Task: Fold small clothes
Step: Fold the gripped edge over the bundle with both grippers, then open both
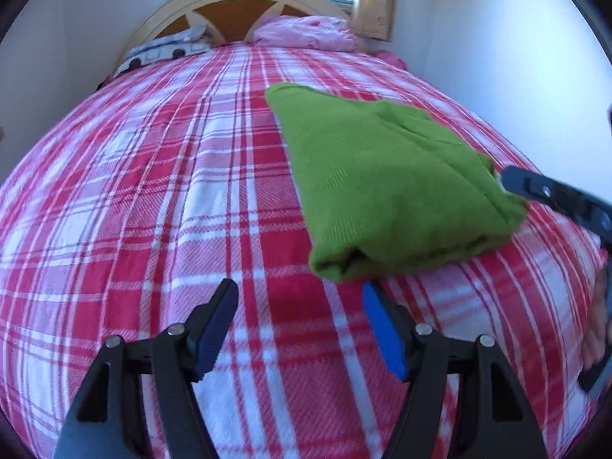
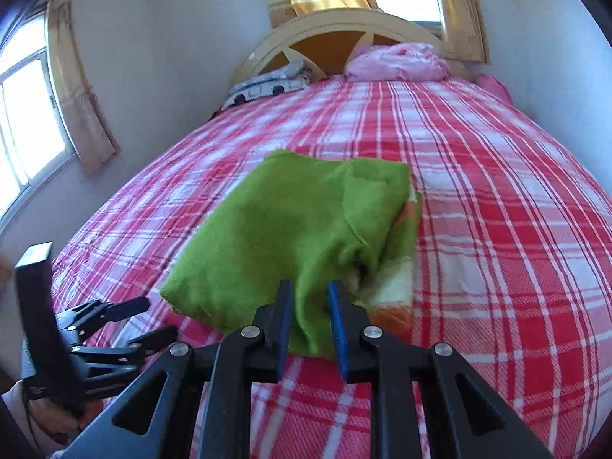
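A home bedroom, it seems: plaid-covered bed [image 2: 497, 199], arched headboard [image 2: 336, 26], curtained window [image 2: 23, 114].

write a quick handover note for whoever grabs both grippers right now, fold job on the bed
Left gripper: jaws open, nothing between them, over the bare plaid bedspread just short of the garment.
Right gripper: jaws narrowly apart at the near edge of the green garment; whether they pinch the cloth cannot be told.
Green garment: lies folded into a compact bundle in the middle of the bed, with an orange and white part showing at its right side.
Done: the main folds look complete.
Left: probably tidy the loose near edge, then set it aside. No other clothes to fold are in view.
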The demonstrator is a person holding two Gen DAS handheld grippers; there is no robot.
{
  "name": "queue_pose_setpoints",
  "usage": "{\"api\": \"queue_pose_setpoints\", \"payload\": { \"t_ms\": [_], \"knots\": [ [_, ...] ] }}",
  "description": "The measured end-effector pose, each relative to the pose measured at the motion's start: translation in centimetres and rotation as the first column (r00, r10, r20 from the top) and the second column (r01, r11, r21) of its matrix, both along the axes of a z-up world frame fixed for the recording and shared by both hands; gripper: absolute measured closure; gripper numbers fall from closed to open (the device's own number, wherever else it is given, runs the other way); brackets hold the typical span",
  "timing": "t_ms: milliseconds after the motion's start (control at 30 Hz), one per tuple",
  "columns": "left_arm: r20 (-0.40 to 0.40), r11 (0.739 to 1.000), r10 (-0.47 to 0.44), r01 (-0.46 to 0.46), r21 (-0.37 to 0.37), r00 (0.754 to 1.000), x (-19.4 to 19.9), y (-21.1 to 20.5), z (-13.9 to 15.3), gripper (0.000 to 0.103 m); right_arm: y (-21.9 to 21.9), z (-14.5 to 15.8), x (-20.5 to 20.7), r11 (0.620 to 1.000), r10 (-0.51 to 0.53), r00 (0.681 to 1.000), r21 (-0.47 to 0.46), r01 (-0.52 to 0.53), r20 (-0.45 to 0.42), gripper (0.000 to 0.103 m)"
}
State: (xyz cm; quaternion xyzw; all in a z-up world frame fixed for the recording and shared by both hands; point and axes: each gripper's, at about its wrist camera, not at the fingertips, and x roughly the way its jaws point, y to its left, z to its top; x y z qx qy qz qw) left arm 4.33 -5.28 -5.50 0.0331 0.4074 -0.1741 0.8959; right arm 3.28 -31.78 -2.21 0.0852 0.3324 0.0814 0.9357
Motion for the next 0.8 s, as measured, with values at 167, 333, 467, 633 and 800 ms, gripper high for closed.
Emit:
{"api": "queue_pose_setpoints", "payload": {
  "t_ms": [167,333,467,633,800],
  "knots": [
    [-0.050,0.993,0.113,-0.114,-0.010,0.992,2.5,0.5,-0.6,0.030,-0.4,-2.1,1.6,0.997,-0.035,0.995,-0.078,0.028,-0.092,0.083],
    [-0.089,0.986,0.150,-0.155,-0.053,0.985,2.5,2.4,-1.1,0.030,-4.2,-4.8,0.9,0.994,-0.084,0.985,0.050,0.092,-0.153,0.075],
    [-0.086,0.994,0.100,-0.103,-0.027,0.991,1.1,3.4,-0.8,0.030,-6.4,-5.7,0.1,0.976,-0.082,0.983,0.187,0.113,-0.164,0.065],
    [-0.056,0.996,0.042,-0.047,-0.080,0.998,0.7,4.7,2.9,0.032,-4.9,-1.6,-1.2,0.992,-0.110,0.992,0.050,0.113,-0.062,0.065],
    [0.109,0.996,0.072,-0.065,-0.066,0.992,3.8,1.8,6.7,0.032,-3.4,2.4,0.1,0.996,-0.082,0.995,-0.025,0.083,0.049,0.079]
  ]
}}
